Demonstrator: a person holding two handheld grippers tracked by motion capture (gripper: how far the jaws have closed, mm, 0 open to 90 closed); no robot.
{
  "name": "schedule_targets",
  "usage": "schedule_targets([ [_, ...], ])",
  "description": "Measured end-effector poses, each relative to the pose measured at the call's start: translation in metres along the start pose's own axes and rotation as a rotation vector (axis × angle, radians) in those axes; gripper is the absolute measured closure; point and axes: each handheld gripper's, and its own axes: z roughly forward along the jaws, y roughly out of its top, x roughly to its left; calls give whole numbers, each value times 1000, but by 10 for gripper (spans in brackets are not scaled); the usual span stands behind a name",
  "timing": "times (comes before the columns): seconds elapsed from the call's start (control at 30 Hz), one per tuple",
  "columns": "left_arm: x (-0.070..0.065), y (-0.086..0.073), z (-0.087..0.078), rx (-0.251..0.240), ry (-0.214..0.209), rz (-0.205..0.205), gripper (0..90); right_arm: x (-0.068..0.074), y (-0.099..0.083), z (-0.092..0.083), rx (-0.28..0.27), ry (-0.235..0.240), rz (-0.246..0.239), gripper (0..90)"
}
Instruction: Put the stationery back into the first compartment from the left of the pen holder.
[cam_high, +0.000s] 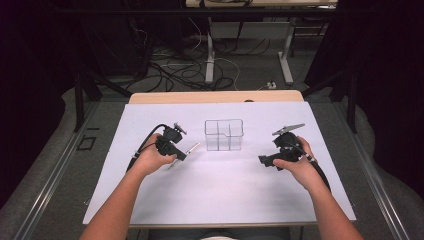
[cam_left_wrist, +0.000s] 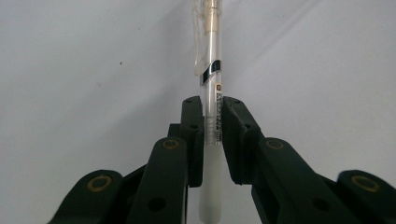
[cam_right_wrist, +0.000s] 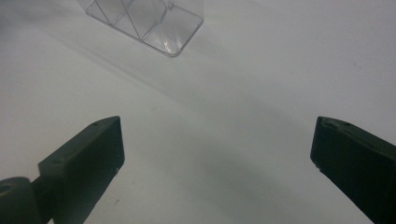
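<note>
Your left tongs (cam_left_wrist: 213, 121) hold the pen (cam_left_wrist: 211, 84) tight; your right tongs (cam_right_wrist: 217, 149) are wide; aim it straight down into the clear box (cam_high: 223, 134).

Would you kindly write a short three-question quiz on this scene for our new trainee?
1. True or false: the left tongs are shut on the clear pen.
2. The right tongs stand: A) wide open, B) shut on a pen, C) shut on a cup.
3. Fill in: between the two hands on the white table stands a clear, divided ____.

Key: 1 true; 2 A; 3 organizer.
</note>
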Motion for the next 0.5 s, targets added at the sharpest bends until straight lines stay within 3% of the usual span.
schedule_targets([
  [0.5,-7,-10,-31,-47,-78,-46,798,18,3,-2,-16,-32,-169,4],
])
